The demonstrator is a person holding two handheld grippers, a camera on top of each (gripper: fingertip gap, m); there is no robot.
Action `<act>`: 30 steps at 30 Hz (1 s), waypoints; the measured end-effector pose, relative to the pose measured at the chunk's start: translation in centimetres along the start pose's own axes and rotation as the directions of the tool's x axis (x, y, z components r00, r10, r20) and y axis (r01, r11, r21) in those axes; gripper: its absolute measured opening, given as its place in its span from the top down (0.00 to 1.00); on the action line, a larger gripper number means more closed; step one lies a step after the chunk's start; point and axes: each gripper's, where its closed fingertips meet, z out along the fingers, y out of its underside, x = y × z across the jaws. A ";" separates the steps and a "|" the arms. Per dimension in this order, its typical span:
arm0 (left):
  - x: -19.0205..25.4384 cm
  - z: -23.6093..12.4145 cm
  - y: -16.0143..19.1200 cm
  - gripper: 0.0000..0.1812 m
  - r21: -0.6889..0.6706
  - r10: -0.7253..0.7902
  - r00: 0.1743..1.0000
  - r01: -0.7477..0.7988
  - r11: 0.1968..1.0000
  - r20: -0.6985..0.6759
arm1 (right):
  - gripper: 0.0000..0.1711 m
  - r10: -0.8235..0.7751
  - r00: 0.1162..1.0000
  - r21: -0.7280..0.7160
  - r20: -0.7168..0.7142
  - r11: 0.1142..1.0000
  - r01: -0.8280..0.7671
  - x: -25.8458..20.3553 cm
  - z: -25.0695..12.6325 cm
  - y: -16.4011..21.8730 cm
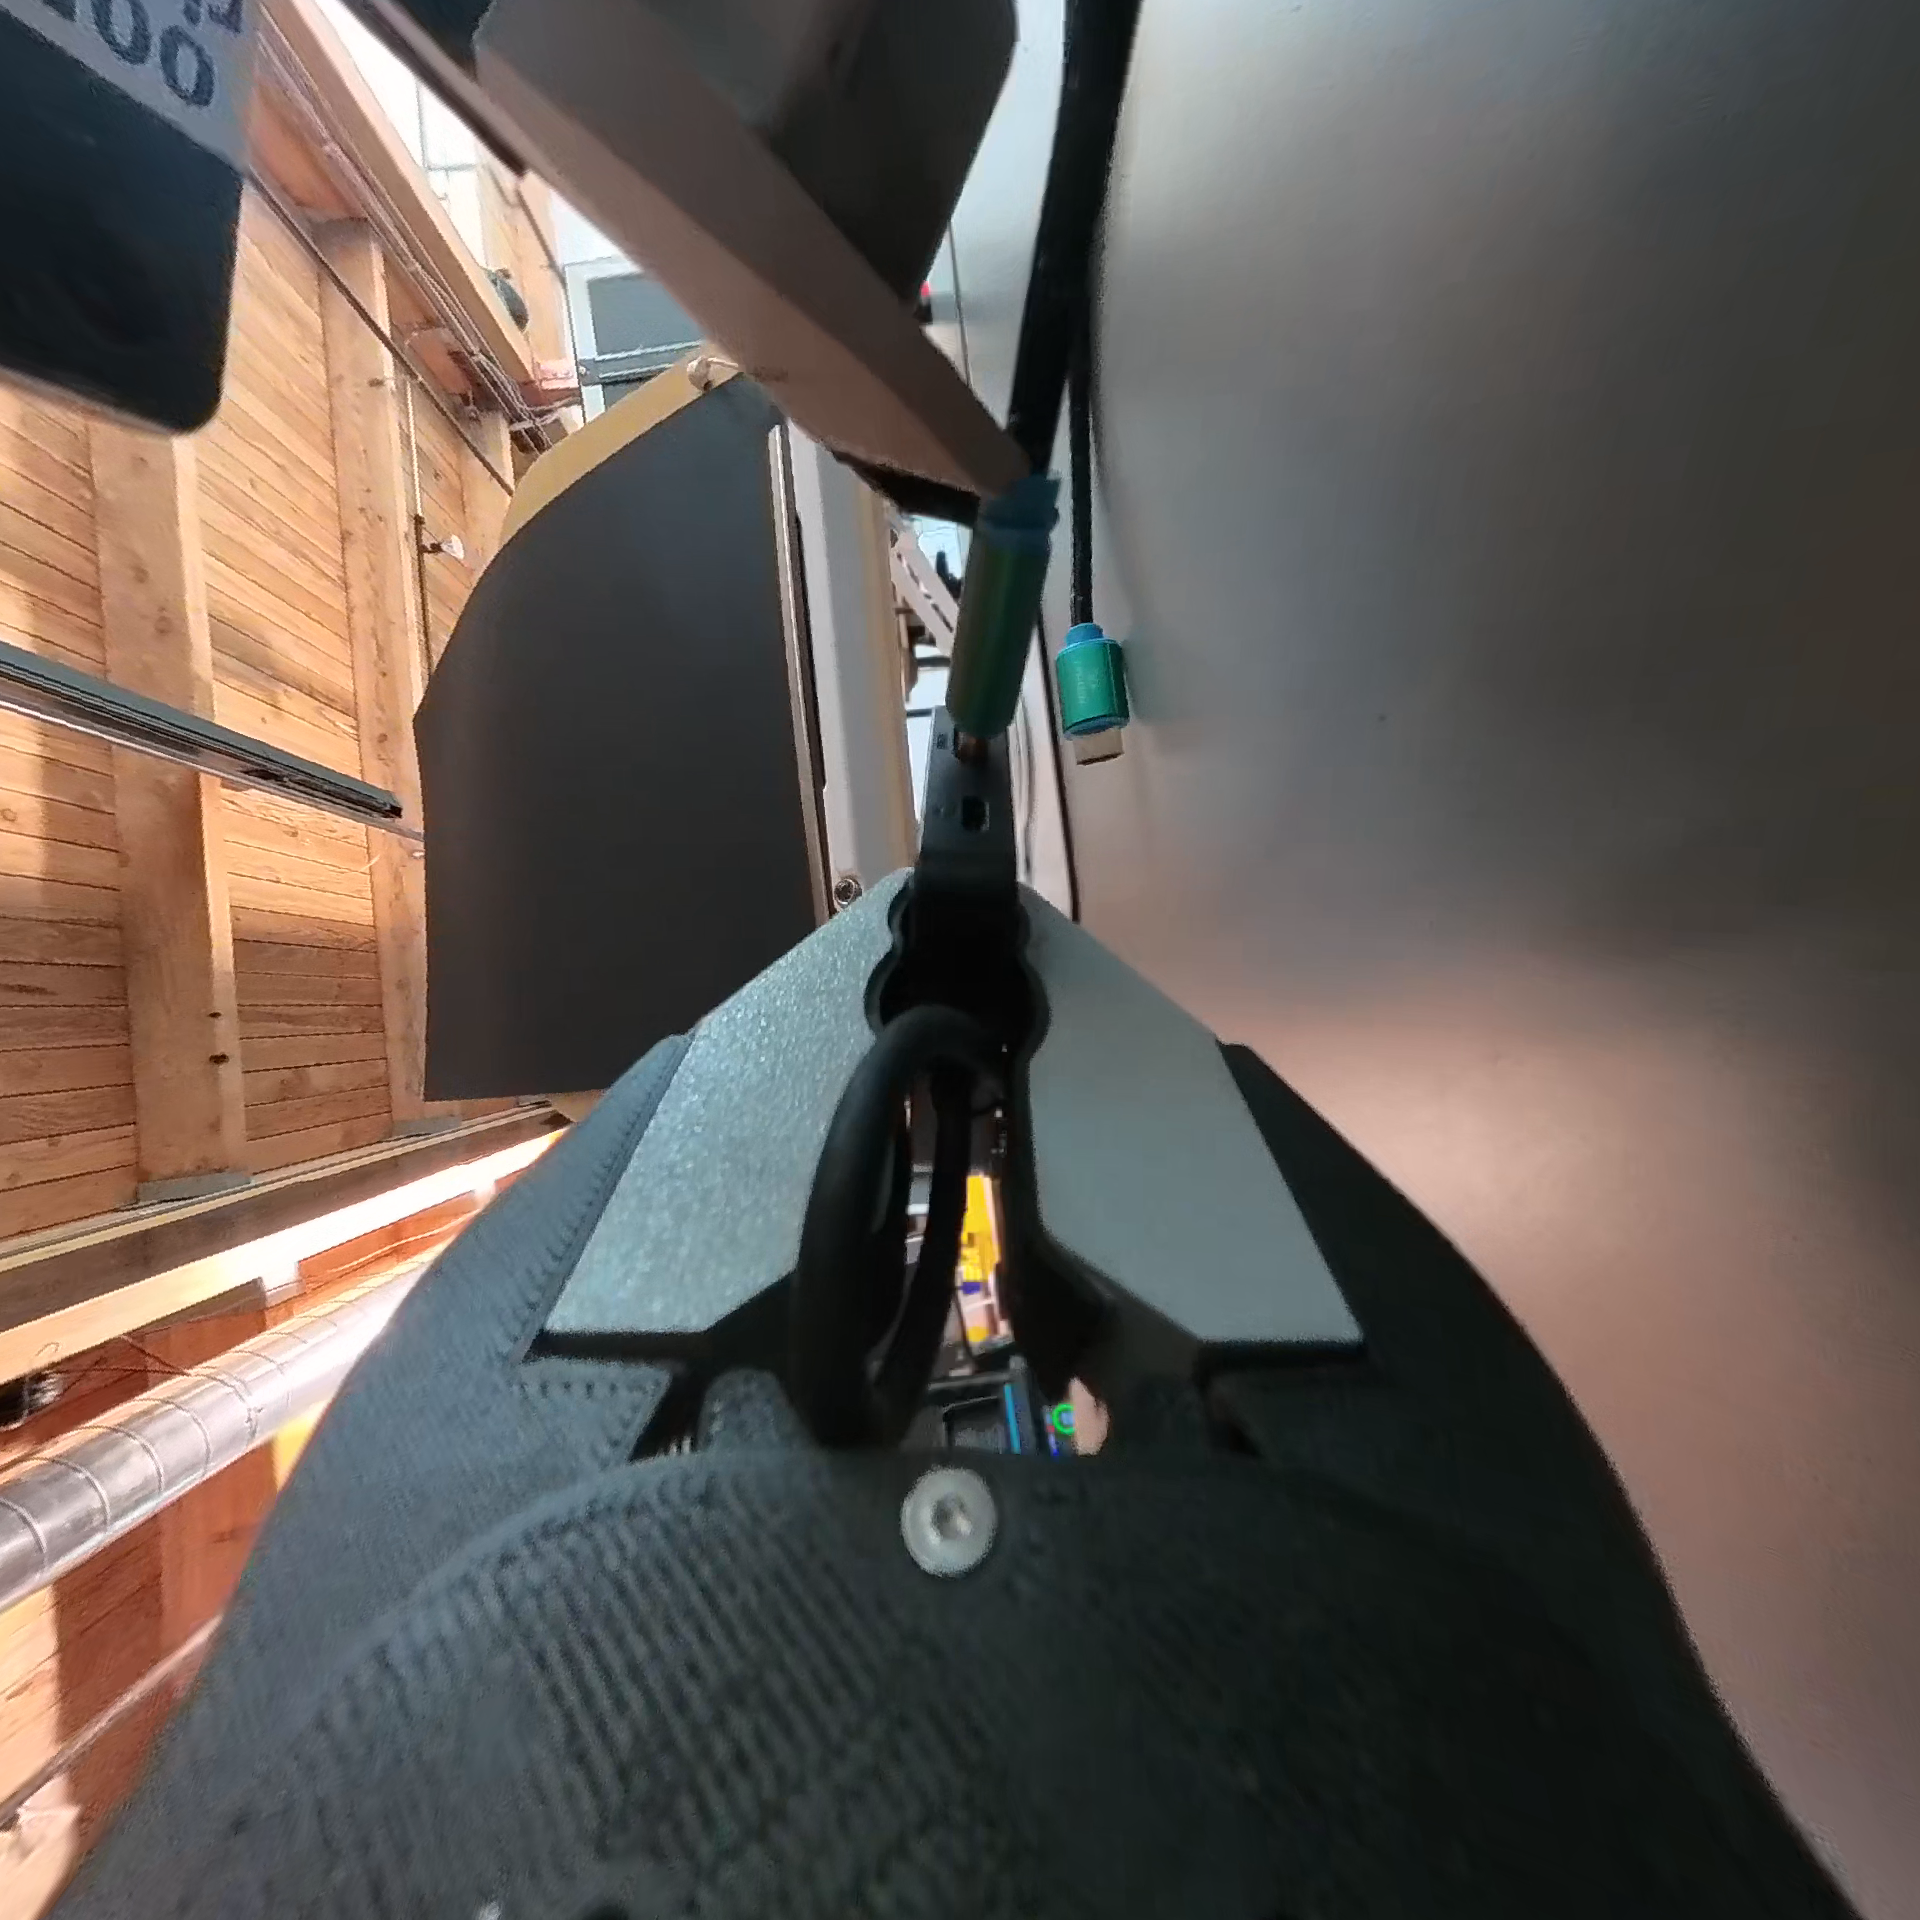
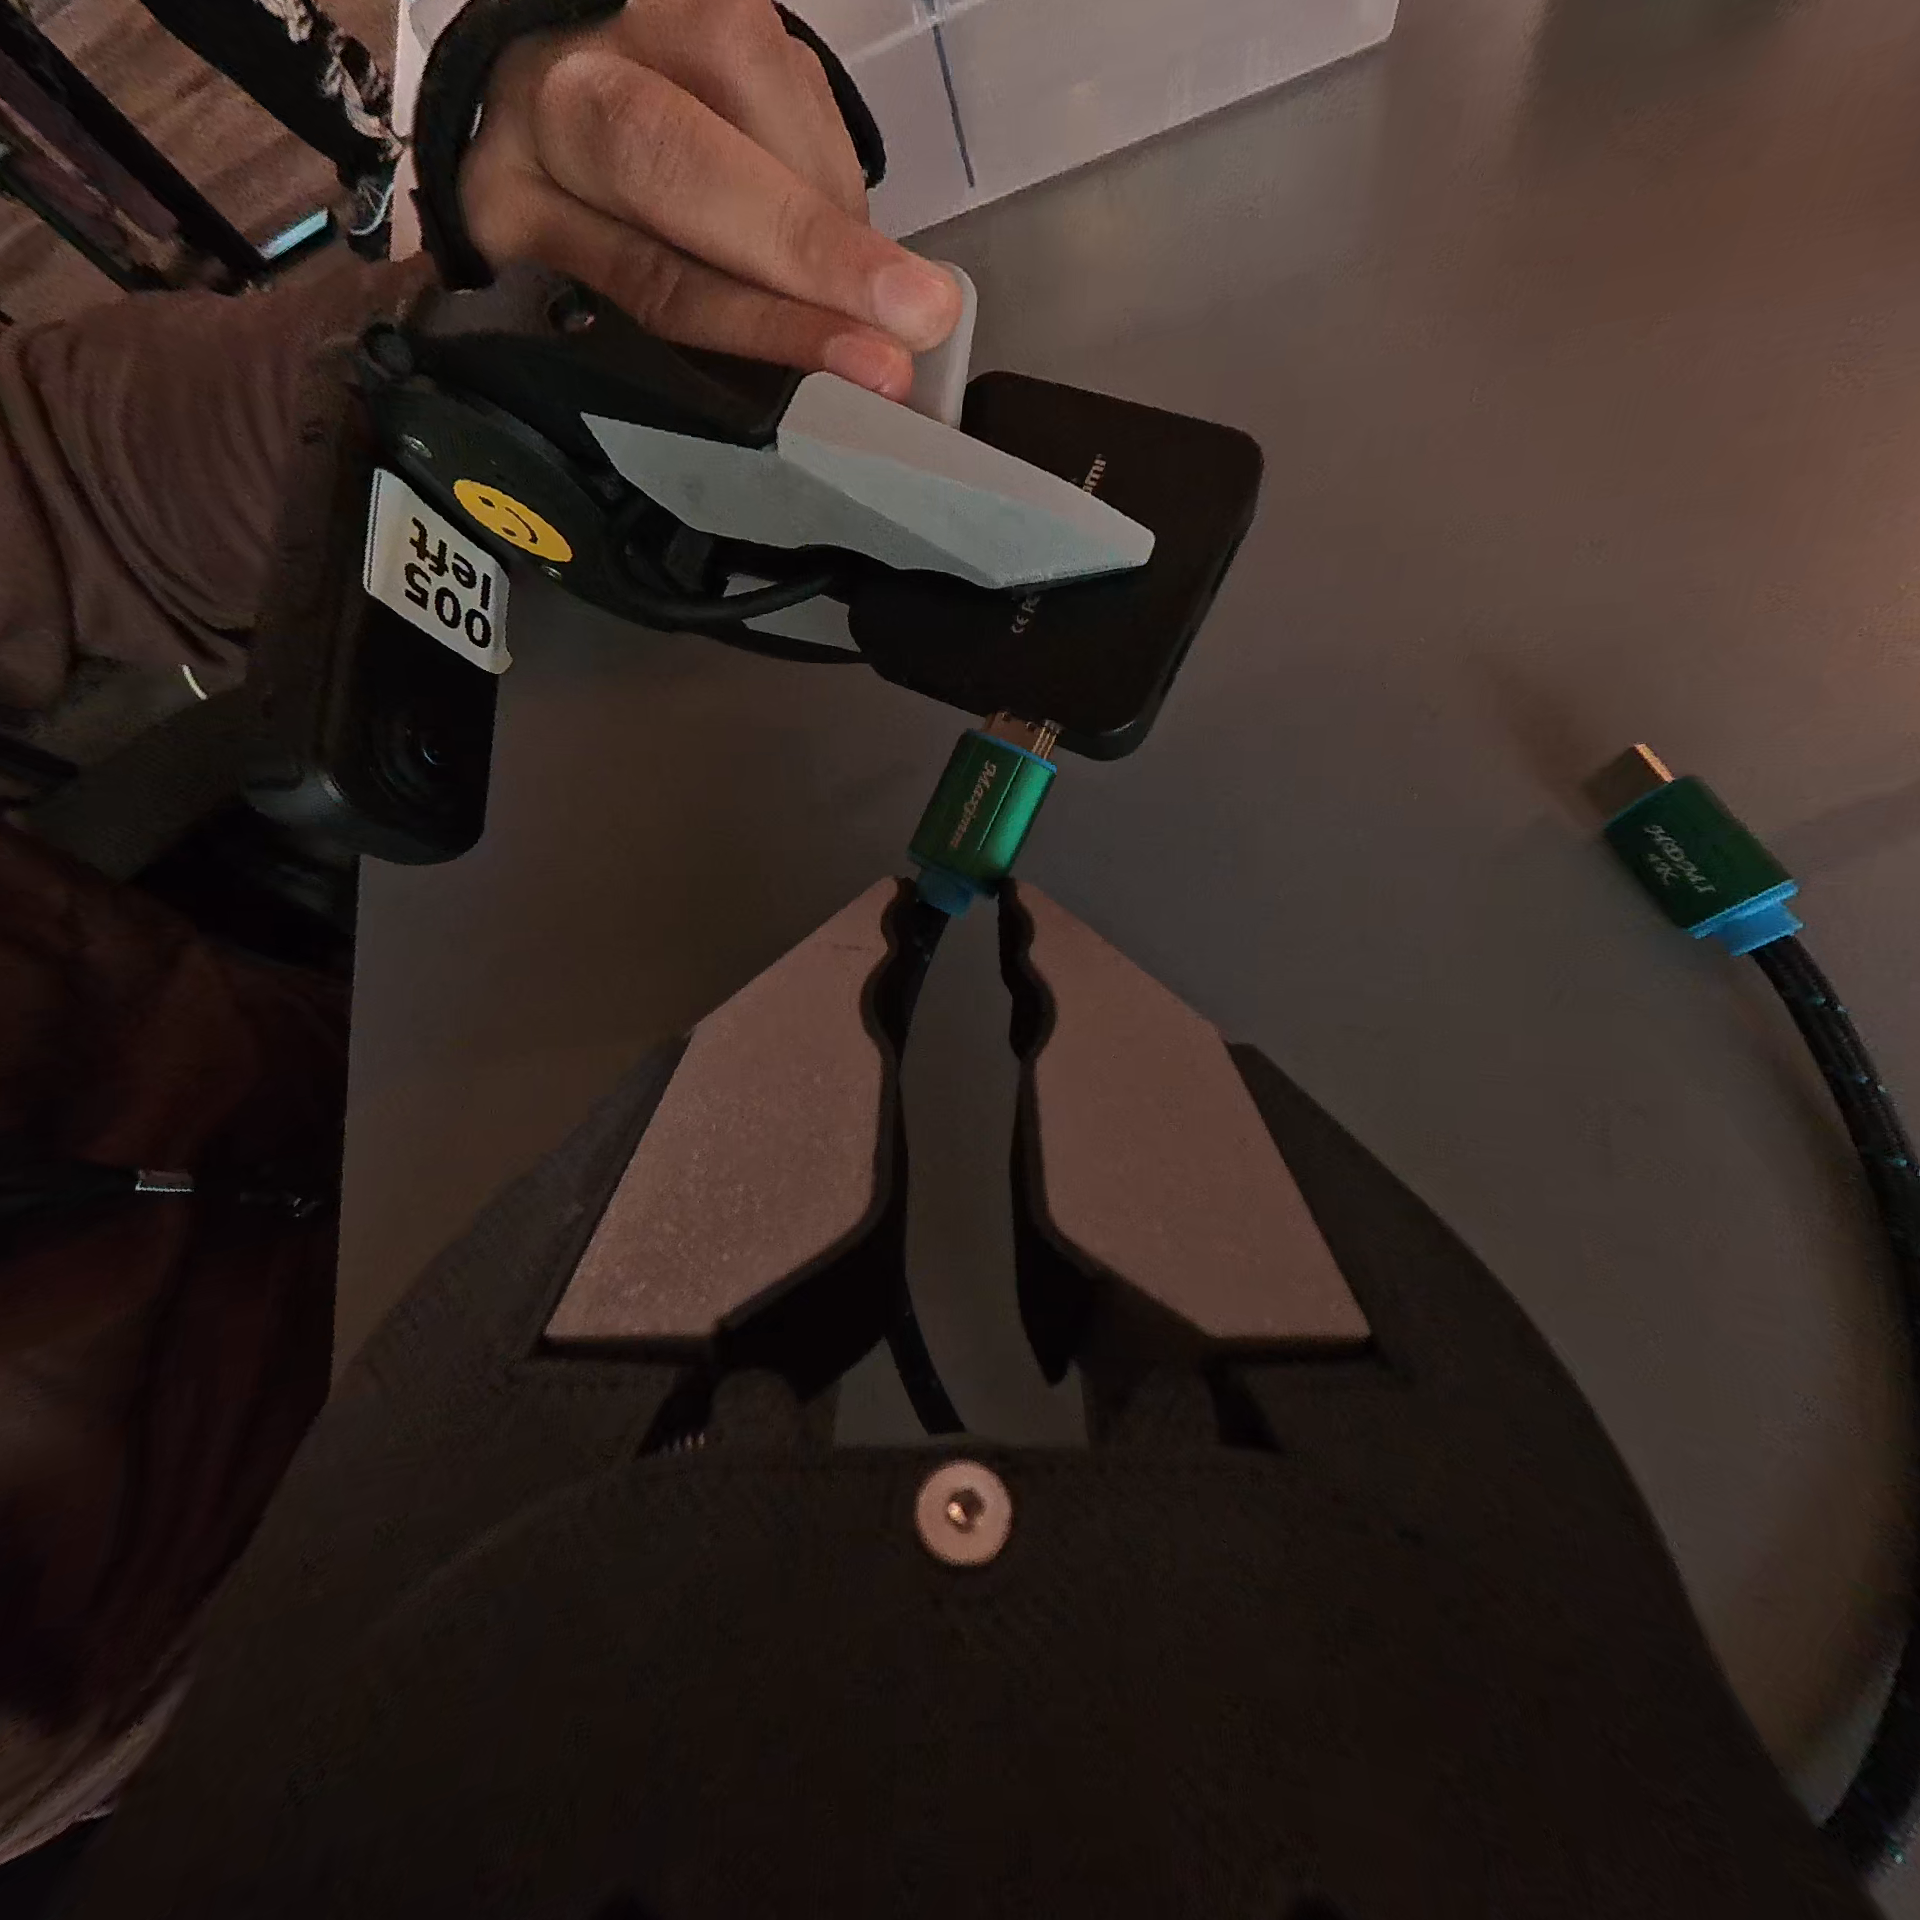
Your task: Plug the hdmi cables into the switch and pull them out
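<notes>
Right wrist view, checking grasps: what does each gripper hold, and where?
Right gripper pinches the HDMI cable just behind its blue collar; left gripper clamps the black switch across its flat faces.

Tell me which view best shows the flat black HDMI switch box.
The right wrist view: the flat black HDMI switch box shows its broad face, held by the left gripper, with a green plug at its edge. The left wrist view shows only its thin edge.

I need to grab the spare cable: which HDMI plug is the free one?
Start at the grey table and look right of the black switch held above it. The free plug lies flat there, untouched; its twin is at the switch's port.
</notes>
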 end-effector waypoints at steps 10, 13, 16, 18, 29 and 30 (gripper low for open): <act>1.5 -0.2 -1.0 0.94 -0.013 0.088 0.994 -0.089 0.996 -0.068 | 0.93 0.011 1.000 -0.088 0.022 0.996 -0.009 0.0 0.8 1.4; 1.5 -0.2 -0.8 0.94 -0.009 0.064 0.995 -0.065 0.998 -0.072 | 0.93 0.016 1.000 -0.074 0.027 0.997 -0.014 0.0 0.8 1.2; 1.5 0.2 -0.4 0.94 -0.014 -0.006 0.998 0.005 1.000 -0.070 | 0.93 0.016 1.000 -0.028 0.005 0.999 -0.015 0.4 0.5 0.6; 1.4 0.5 -0.2 0.94 -0.009 -0.121 0.989 0.120 0.993 -0.086 | 0.92 0.004 1.000 0.032 -0.014 0.999 -0.004 0.6 -0.1 -0.3; -1.0 0.2 2.0 0.93 -0.053 -0.714 0.689 0.714 0.698 -0.123 | 0.81 0.049 0.971 0.608 -0.234 0.787 0.107 2.7 -11.0 -7.3; -1.2 0.1 2.3 0.93 -0.054 -0.768 0.625 0.769 0.636 -0.141 | 0.80 0.065 0.968 0.654 -0.242 0.747 0.114 2.7 -12.2 -7.6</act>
